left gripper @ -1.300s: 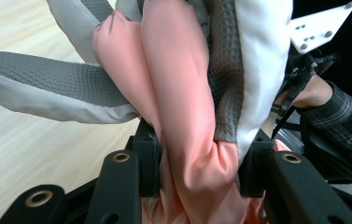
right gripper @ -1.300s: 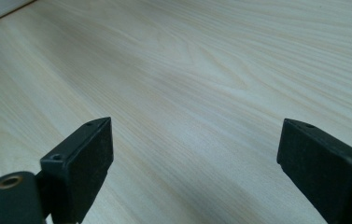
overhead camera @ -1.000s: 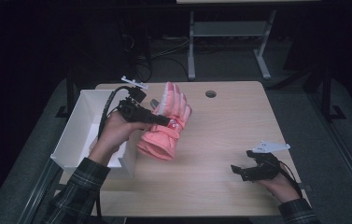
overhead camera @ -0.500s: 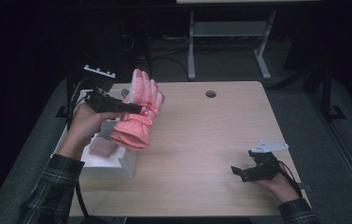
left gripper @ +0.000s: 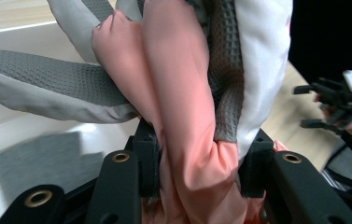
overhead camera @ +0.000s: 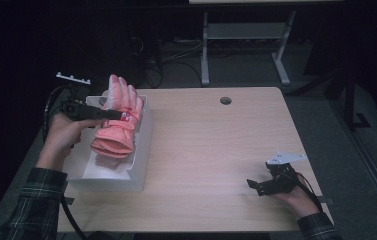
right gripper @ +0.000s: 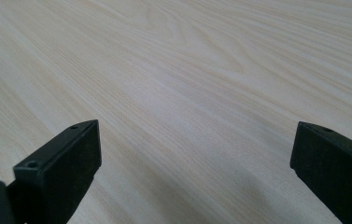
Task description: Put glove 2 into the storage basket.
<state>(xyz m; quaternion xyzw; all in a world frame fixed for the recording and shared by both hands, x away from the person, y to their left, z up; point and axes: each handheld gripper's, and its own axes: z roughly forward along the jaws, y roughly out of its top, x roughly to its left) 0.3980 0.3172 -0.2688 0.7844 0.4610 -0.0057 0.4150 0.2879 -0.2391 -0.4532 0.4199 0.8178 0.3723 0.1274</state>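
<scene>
High view, left gripper (overhead camera: 118,115) clamped on pink glove (overhead camera: 117,125) above white box (overhead camera: 143,150) at left, right gripper (overhead camera: 254,186) released wide on table (overhead camera: 216,150) near right.

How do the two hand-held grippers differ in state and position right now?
The left hand-held gripper is clamped on the pink glove above the white box; the right hand-held gripper is open and empty. The left is raised; the right sits low by the wooden table. Both have black jaws.

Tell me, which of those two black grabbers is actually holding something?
The left gripper, over the white box: its fingers pinch the pink glove. The right gripper rests open on the table.
</scene>
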